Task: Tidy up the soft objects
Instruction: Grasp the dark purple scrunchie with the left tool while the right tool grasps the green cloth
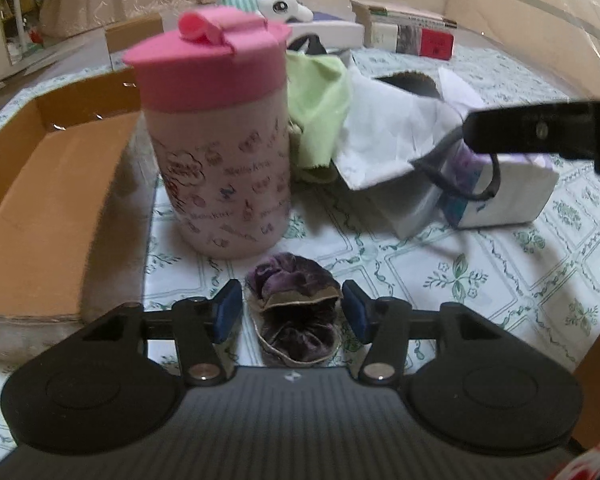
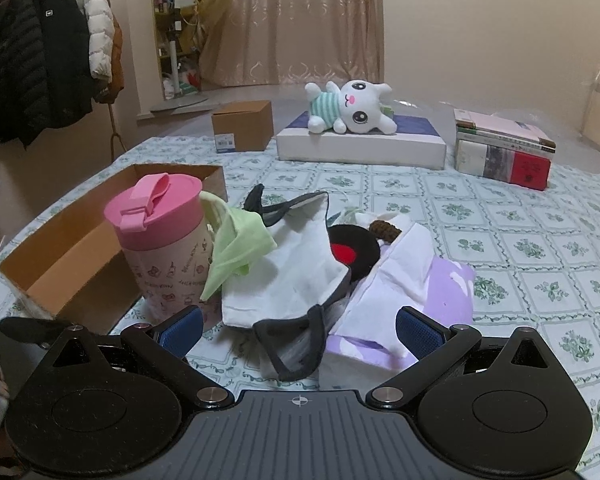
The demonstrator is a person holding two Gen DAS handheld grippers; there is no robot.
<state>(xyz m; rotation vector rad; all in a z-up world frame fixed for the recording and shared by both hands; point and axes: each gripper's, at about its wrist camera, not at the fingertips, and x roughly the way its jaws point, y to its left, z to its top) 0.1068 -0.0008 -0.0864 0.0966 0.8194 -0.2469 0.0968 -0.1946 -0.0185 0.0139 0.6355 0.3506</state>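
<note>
A bed (image 2: 500, 216) with a green-patterned sheet carries everything. At its left side lies an open cardboard box (image 1: 48, 200), the likely home for the soft things. Just beside the box stands a pink-lidded cup (image 1: 220, 152), and right of that a heap: a white cloth bag (image 2: 284, 276) with dark handles, a green cloth (image 2: 240, 248) draped against the cup, and a lilac tissue pack (image 2: 440, 292). A plush toy (image 2: 352, 108) lies on a flat white box, well apart at the far end.

The smallest item, a purple velvet scrunchie (image 1: 296, 312), rests on the sheet in front of the cup and between the fingers of the left hand-held gripper (image 1: 292, 312). Its jaws stand part open on either side of the scrunchie, and the pads do not seem to press it, though the blur makes that hard to swear to. The right hand-held gripper (image 2: 300, 328) hangs wide open over the bag handle, holding nothing.

To do this step well, the left one should close squarely on the scrunchie's thick middle, not a loose fold, then lift clear of the cup before swinging toward the box, so the cup is not knocked over.
</note>
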